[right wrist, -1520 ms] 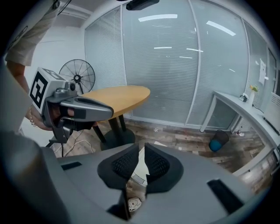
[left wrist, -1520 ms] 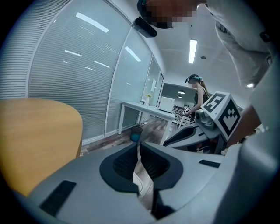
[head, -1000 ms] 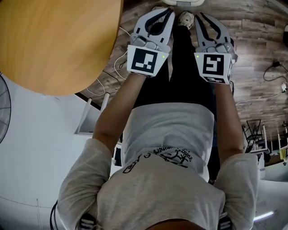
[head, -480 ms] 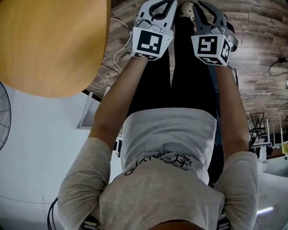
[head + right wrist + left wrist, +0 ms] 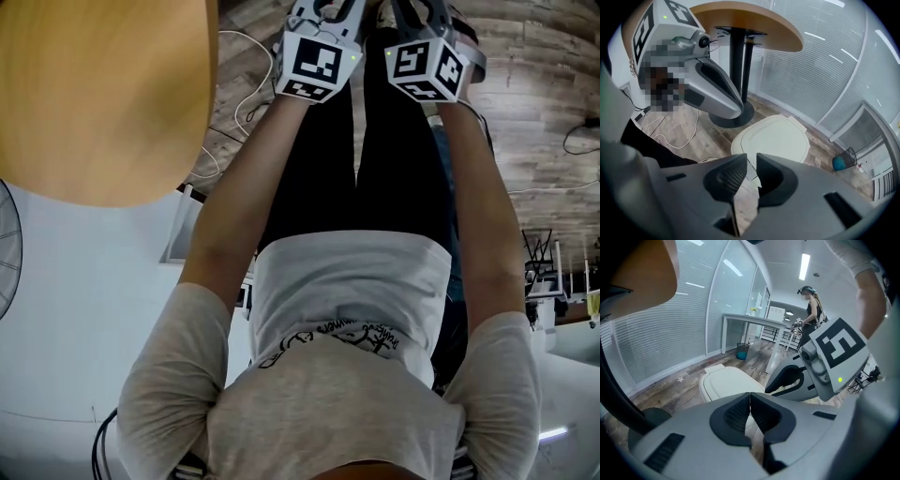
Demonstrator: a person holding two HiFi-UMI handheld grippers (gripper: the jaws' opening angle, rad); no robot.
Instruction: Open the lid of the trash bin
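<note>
The white plastic trash bin (image 5: 771, 138), its rounded lid lying flat and closed, sits on the grey wood-plank floor (image 5: 689, 140) near a black round pedestal base (image 5: 740, 119). Facing the bin, the left hand-held gripper (image 5: 750, 405) is pressed together and empty. The right hand-held gripper (image 5: 752, 159) seems slightly spread, with nothing in its narrow gap.

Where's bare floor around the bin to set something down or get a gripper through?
Bare floor lies between the bin and the blinds wall, and again between the bin and the blue basket. Crowded: the table base stands close beside the bin, and cables run over the floor nearer the person.
</note>
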